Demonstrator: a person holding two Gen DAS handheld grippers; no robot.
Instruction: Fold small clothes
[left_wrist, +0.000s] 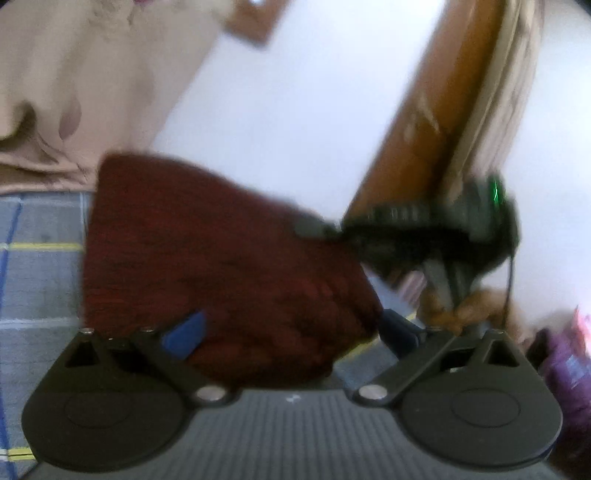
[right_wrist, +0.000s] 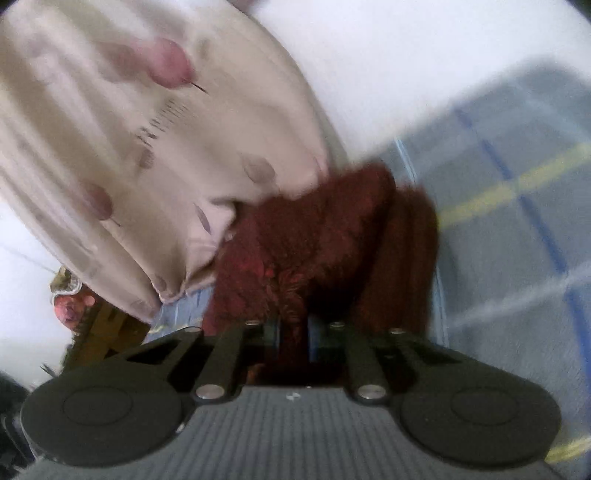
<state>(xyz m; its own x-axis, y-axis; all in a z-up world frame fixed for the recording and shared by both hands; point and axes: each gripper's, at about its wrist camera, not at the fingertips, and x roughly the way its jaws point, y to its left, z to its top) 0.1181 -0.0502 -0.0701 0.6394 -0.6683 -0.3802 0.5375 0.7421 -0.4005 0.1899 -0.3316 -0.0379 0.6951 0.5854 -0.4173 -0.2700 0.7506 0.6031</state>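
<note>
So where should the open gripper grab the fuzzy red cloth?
Probably the free edge of the red cloth nearest the left gripper, coming straight forward. The cloth already bunches between its open blue fingers, while the right gripper pinches the far side, so closing there would hold both ends.

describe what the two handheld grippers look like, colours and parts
Both match: the left gripper and right gripper have a grey ribbed body, two black round discs, black linkage arms with silver pivot bolts, and blue finger pads. A thin black cable and a green light show on the right one.
</note>
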